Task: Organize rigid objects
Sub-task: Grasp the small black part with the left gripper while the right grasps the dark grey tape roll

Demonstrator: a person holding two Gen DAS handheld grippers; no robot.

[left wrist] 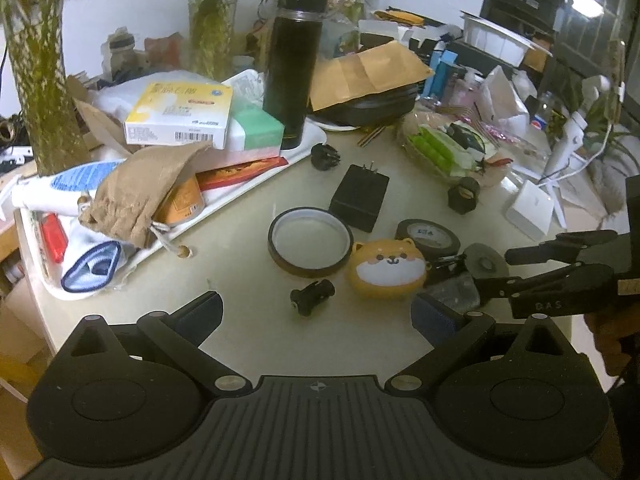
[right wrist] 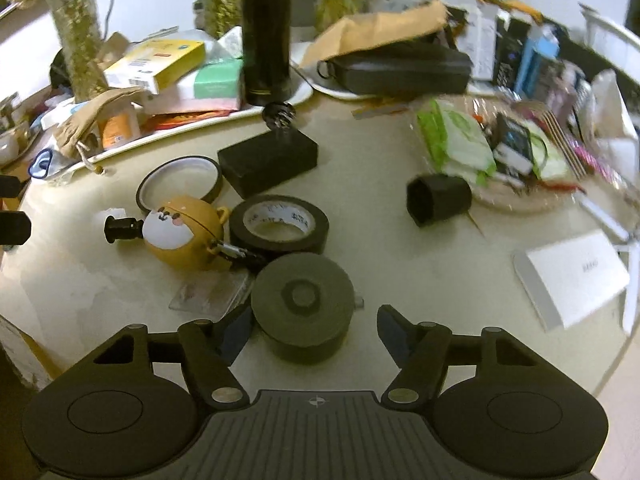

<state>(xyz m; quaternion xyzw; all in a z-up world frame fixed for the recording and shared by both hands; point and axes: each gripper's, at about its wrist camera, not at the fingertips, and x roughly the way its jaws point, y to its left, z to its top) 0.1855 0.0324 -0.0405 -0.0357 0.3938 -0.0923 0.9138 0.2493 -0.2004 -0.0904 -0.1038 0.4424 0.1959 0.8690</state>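
Approach step, by my reading: your right gripper [right wrist: 314, 322] has its fingers apart around the round black puck [right wrist: 303, 304], near on the table [right wrist: 380, 240]. Next, close squarely on it. Your left gripper [left wrist: 316, 312] hangs spread, empty, left of it.

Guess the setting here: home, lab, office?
Probably a lived-in home or small office: a cluttered round cream table with a tall black thermos flask, glass vases of green plants and a yellow medicine box.
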